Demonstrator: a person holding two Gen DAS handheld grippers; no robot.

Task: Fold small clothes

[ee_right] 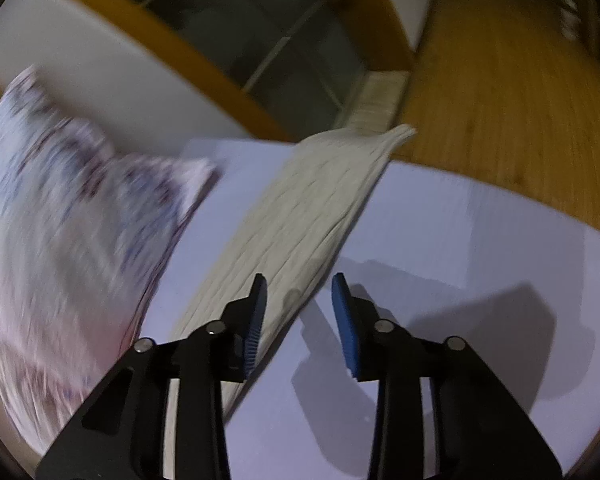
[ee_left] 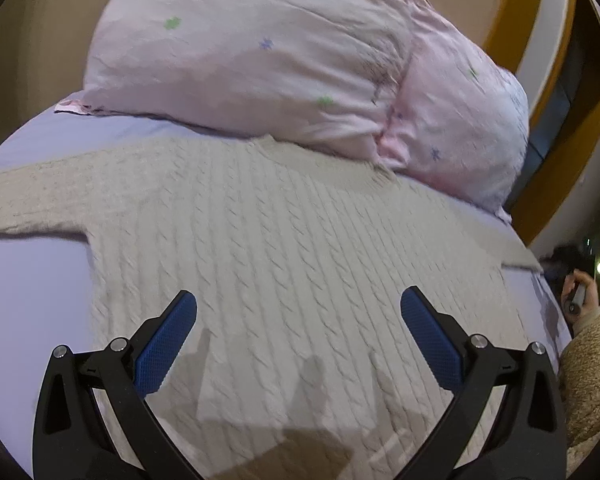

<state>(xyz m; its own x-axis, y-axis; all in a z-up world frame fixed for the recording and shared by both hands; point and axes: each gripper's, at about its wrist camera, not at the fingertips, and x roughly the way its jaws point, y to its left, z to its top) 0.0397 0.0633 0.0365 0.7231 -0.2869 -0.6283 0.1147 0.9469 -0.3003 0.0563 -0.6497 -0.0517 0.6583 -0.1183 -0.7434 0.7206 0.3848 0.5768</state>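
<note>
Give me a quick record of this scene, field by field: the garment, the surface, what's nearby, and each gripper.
garment: cream cable-knit sweater, spread flat
sleeve: one sleeve stretches toward the bed edge
surface: lilac bedsheet
nearby: pink floral pillow, touching the sweater's top edge
left gripper: open, above the sweater body
right gripper: open, at the sleeve's edge, gripping nothing

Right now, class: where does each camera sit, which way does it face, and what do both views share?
Left wrist: on the left gripper, jaws open, above the sweater, facing the pillow; the person's right hand and sleeve show at right.
Right wrist: on the right gripper, jaws open, low over the sheet, looking along a sweater sleeve toward the floor.
Shared: sweater, pillow, sheet.
</note>
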